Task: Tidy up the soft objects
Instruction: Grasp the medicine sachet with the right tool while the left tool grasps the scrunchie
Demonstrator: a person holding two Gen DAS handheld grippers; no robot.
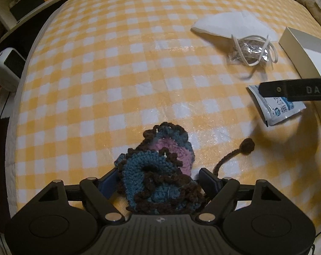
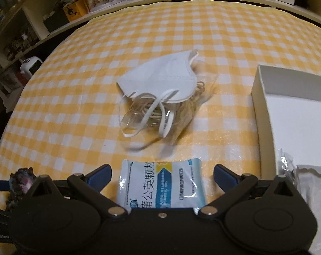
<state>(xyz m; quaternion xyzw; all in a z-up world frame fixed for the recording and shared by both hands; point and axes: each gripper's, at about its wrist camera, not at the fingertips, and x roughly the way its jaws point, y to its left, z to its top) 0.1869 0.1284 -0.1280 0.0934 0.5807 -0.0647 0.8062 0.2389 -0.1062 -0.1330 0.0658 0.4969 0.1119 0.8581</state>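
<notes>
While its two blue-padded fingers stand apart on either side of a crocheted piece (image 1: 158, 170), the left hand-held gripper (image 1: 161, 178) does not visibly press it; the jaws look fairly wide and the yarn lies loose between them on the yellow-checked bench (image 1: 109, 68). That teal, pink and brown piece runs lengthwise away from the camera, and its brown cord with a knotted end (image 1: 248, 146) trails off to the right. Farther right, the right hand-held gripper (image 2: 162, 175) holds its jaws wide around a blue-and-white sachet (image 2: 160, 186), which lies flat with its long axis running sideways across the gap, touching neither pad as far as can be seen. Beyond the sachet, mid-bench, a white face mask (image 2: 160, 77) rests partly over a clear plastic bag (image 2: 139, 119), its ear loops pointing back toward the camera. At the right edge sits a white open box (image 2: 264, 93).
</notes>
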